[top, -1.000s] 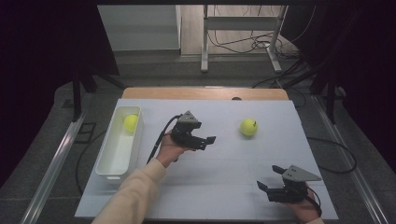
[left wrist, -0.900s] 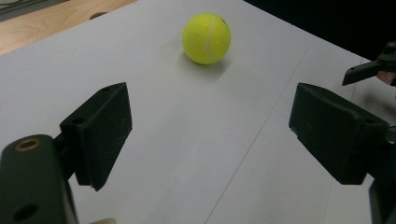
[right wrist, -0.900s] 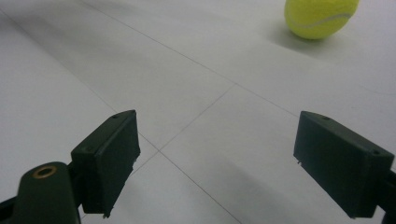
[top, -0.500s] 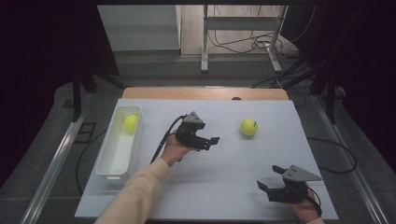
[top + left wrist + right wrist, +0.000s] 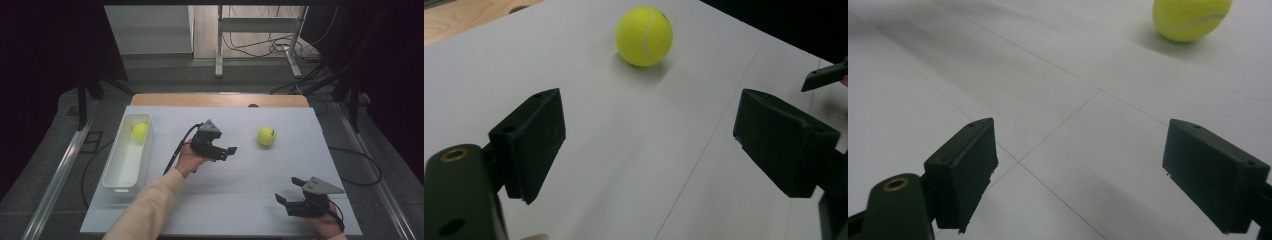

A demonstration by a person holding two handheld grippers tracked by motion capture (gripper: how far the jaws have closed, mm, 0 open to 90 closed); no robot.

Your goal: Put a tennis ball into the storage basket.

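Left gripper edges toward the loose ball, open and empty

Compared with a second ago, the left gripper [image 5: 226, 151] has crept a little to the right across the worktop [image 5: 220, 200], closing some of the gap to the tennis ball [image 5: 266, 135], which has not moved and sits apart from the gripper on the far right part of the white surface. In the left gripper view the jaws stand wide with nothing between them, the ball [image 5: 644, 36] ahead and roughly centred, so this looks like the approach to a pickup, with the grasp not yet begun. The right gripper [image 5: 289, 192] has stayed near the front edge, also wide and empty. A second ball [image 5: 140, 131] already lies in the white bin [image 5: 116, 182] at the left.
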